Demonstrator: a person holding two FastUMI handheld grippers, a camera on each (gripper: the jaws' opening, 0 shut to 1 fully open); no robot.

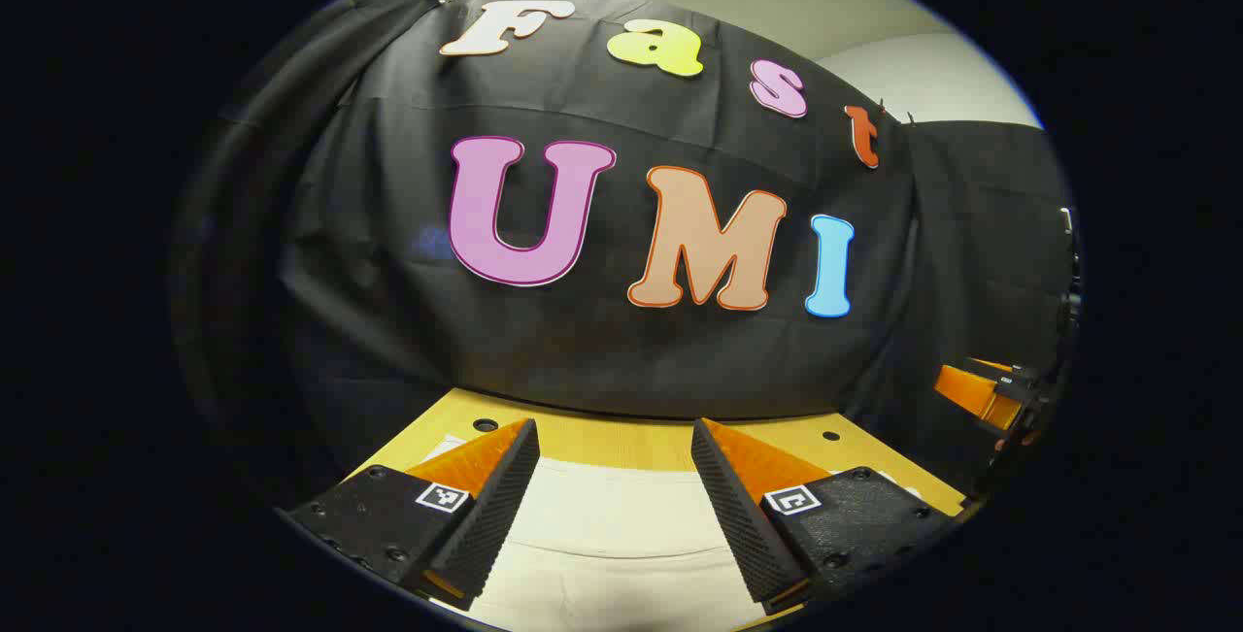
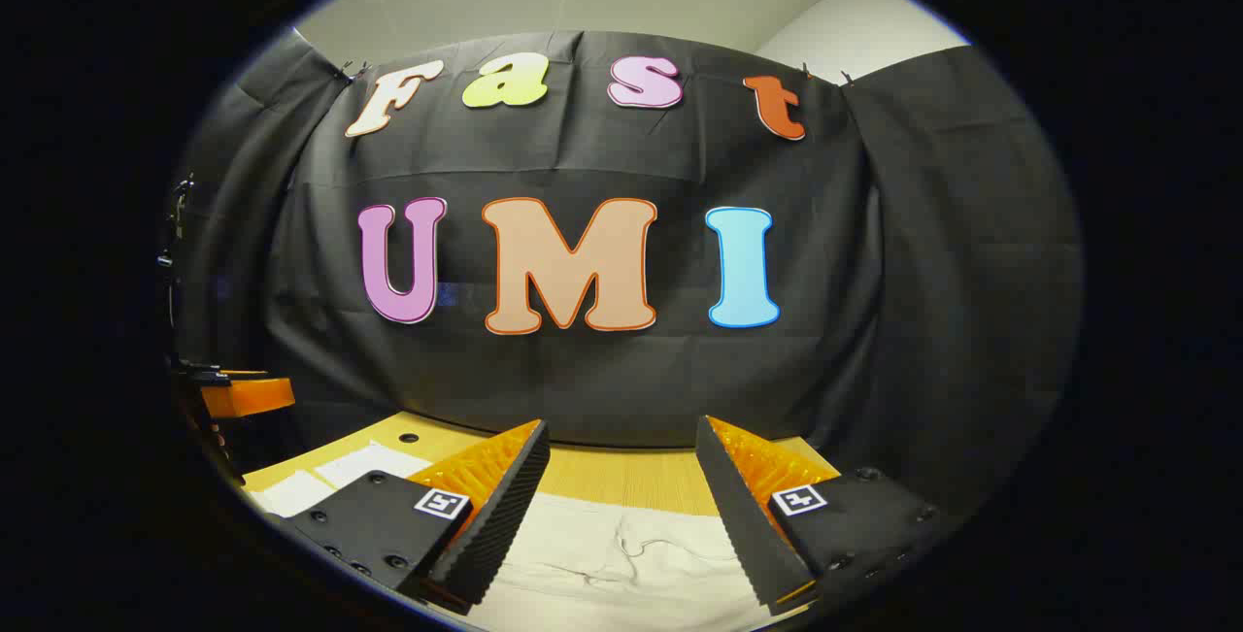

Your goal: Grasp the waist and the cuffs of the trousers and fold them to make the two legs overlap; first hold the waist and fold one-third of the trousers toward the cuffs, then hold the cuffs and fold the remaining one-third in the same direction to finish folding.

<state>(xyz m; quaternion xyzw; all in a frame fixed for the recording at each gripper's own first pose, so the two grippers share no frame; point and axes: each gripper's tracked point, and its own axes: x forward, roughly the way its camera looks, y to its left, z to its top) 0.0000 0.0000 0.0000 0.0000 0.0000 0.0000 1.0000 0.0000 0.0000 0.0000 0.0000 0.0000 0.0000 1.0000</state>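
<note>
Cream trousers (image 1: 621, 535) lie flat on the wooden table (image 1: 621, 440), reaching under my left gripper (image 1: 614, 443), which hovers above them open with nothing between its fingers. In the right gripper view the same cream trousers (image 2: 621, 554) show wrinkles and a loose thread below my right gripper (image 2: 621, 443), also open and holding nothing. The other gripper (image 1: 986, 394) appears far off at the right edge of the left gripper view, and at the left edge of the right gripper view as the other gripper (image 2: 233, 394).
The black cloth wall (image 1: 621, 341) hangs close behind the table's far edge. Small round holes (image 1: 485, 425) dot the tabletop. White cloth or paper (image 2: 335, 472) lies on the table at the left of the right gripper view.
</note>
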